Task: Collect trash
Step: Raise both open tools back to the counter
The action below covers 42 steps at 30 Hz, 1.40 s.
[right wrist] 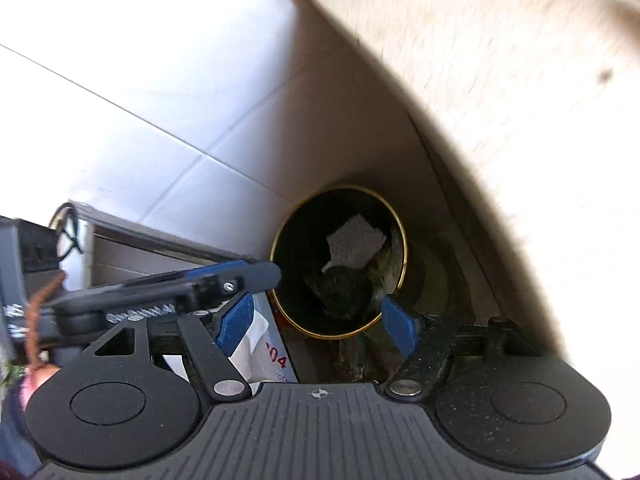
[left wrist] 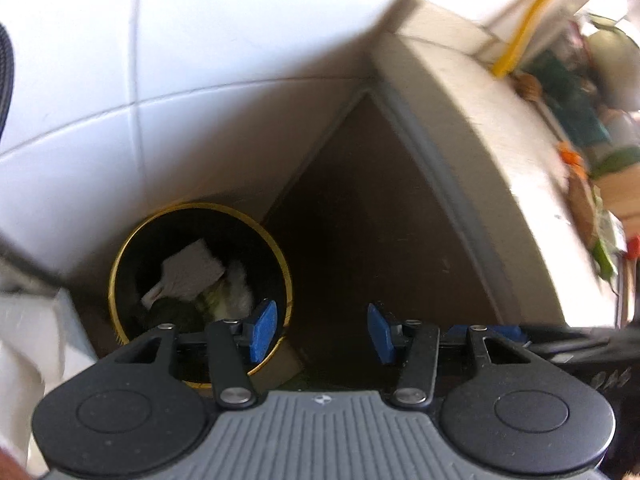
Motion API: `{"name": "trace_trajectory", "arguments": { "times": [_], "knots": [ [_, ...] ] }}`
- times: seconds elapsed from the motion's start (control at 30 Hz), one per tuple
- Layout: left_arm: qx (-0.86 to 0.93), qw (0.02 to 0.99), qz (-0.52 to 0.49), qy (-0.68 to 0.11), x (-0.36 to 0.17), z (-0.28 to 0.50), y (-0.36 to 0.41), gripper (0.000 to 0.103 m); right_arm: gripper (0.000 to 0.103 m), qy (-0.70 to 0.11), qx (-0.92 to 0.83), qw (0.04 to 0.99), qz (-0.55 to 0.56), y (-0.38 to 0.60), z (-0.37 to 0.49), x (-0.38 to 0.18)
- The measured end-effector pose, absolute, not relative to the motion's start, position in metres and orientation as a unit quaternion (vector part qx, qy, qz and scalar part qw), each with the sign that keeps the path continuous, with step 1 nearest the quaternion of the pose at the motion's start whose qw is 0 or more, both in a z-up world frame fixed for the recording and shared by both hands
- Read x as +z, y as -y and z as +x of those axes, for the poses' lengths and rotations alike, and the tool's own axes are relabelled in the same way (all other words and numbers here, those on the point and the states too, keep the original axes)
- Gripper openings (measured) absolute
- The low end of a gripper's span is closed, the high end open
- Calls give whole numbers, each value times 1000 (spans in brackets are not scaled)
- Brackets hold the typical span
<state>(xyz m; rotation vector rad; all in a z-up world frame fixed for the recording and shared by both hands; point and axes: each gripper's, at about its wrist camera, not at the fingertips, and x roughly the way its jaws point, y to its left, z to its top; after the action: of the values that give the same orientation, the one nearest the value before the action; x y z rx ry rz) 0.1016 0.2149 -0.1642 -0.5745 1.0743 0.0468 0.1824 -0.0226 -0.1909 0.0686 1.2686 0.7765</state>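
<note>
Both grippers hang above the bin (right wrist: 339, 266), a black round one with a gold rim standing on the floor at lower centre of the right view and lower left of the left view. The left gripper (left wrist: 322, 330) and right gripper (right wrist: 316, 322) are spread wide and empty, while white paper (right wrist: 355, 242) and dark scraps lie inside the bin. It looks like a drop is done, so I'd lift straight up clear of the rim and counter (left wrist: 472, 120) edge before going for more trash.

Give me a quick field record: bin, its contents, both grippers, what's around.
bin: black trash can with gold rim, on the floor beside the table
contents: white paper towel, dark crumpled item, other scraps
left gripper: jaws open, empty, above the bin
right gripper: jaws open, empty, over the bin
surroundings: white floor tiles, light table
</note>
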Motion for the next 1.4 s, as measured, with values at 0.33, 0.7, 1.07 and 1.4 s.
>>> {"name": "trace_trajectory", "arguments": {
  "times": [0.33,0.7,1.07,1.4],
  "knots": [
    [7,851,-257,-457,-114,104,-175,46,80,-527,423,732,84,76,197,-117],
    [-45,893,-146,-423,-49,161,-82,51,84,-454,398,786,128,164,232,-72],
    [-149,890,-55,-428,-31,229,-3,53,84,-434,307,827,186,238,255,-76],
    [-235,879,-18,-414,-29,282,30,58,85,-409,207,866,199,275,264,-64]
  ]
}}
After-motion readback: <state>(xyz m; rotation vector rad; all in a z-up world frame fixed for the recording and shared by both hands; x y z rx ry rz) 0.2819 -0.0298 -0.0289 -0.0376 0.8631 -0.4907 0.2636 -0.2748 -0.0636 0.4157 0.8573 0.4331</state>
